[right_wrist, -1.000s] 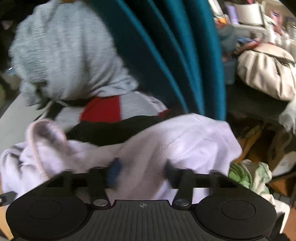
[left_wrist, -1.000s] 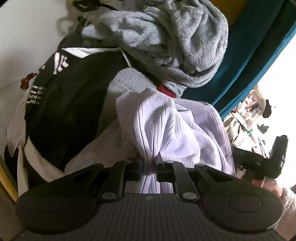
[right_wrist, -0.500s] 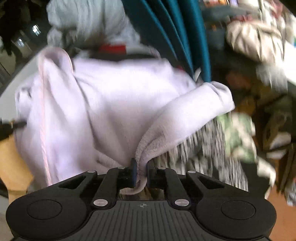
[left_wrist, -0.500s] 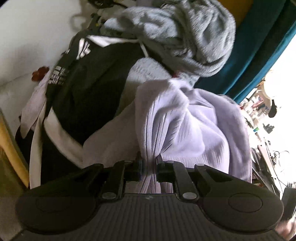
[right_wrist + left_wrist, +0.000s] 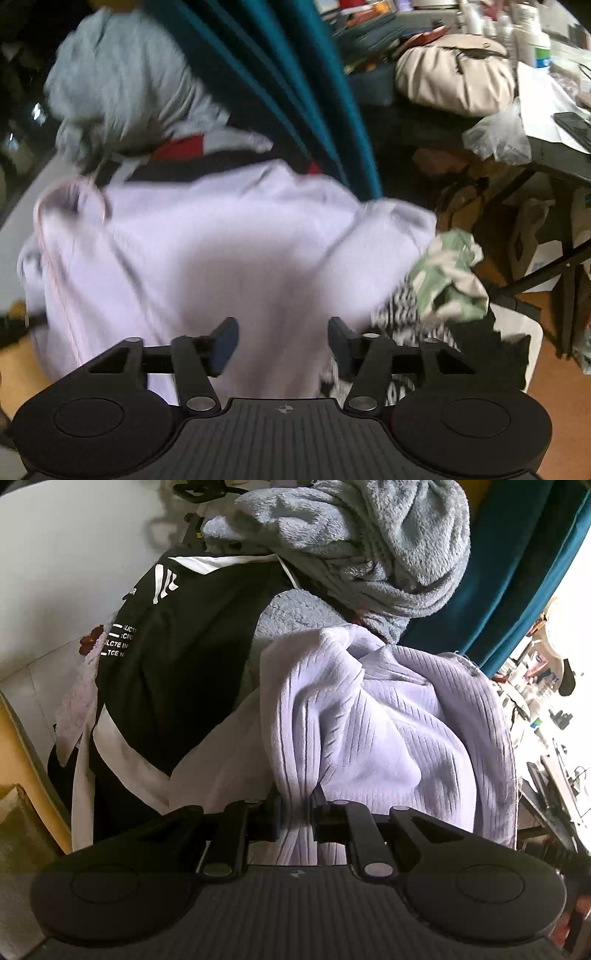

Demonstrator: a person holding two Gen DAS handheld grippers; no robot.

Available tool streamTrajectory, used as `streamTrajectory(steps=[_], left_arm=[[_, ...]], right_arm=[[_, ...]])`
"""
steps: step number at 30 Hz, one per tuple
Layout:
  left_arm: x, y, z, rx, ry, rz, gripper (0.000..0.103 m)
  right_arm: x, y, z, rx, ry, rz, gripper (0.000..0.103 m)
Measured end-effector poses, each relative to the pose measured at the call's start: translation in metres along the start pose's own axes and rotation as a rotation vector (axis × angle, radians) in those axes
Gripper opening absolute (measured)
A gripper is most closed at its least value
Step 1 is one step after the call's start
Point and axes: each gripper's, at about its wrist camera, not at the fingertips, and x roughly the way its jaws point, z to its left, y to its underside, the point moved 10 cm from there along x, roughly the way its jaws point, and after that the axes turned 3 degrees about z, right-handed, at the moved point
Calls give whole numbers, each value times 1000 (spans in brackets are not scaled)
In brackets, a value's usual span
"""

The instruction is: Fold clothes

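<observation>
One pale lilac ribbed sweater [image 5: 373, 720] lies bunched on top of a heap of clothes, and a gathered fold of it runs down between the two fingers of the left gripper [image 5: 295, 812], which are drawn narrow and pinch that fold. In the right wrist view the same sweater [image 5: 221, 266] spreads wide and blurred just ahead of the right gripper [image 5: 282, 341], whose two fingers stand wide apart with nothing between them; the cloth lies beyond the tips, and whether it touches them cannot be told.

Around the sweater the heap holds three more garments that can be counted in the left wrist view. One black top [image 5: 177, 664] with white stripes and white lettering lies to the left, partly under the sweater. One fluffy grey garment [image 5: 369, 546] is piled behind and above it. One pinkish-white piece with a dark red mark [image 5: 79, 698] hangs at the far left of the heap.

What carries the heap is hidden by the clothes. One teal curtain [image 5: 295, 92] hangs behind the heap, at its right side. Right of the sweater in the right wrist view lie one green and white cloth [image 5: 450, 277] and one black-and-white patterned cloth [image 5: 395, 314]. Further right one beige bag [image 5: 454, 77] rests on a cluttered counter [image 5: 554, 151].
</observation>
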Motion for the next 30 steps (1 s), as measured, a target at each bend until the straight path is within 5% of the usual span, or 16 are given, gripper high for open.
streamTrajectory(steps=[5, 7, 12, 14, 17, 18, 30], left_arm=[[2, 0, -1, 11, -12, 1, 14], [2, 1, -2, 15, -16, 2, 14], [3, 0, -1, 16, -18, 4, 14], [4, -1, -1, 13, -17, 5, 14], [5, -1, 0, 10, -15, 7, 15], [6, -2, 0, 9, -15, 8, 15], [13, -2, 12, -19, -9, 8, 18]], right_arm=[[25, -36, 2, 30, 33, -59, 72], [39, -47, 5, 39, 40, -63, 87], [70, -64, 11, 56, 54, -59, 88], [80, -63, 16, 49, 34, -41, 75], [87, -54, 24, 5, 0, -1, 29], [87, -50, 27, -20, -1, 9, 4], [39, 35, 57, -285, -98, 161, 0]])
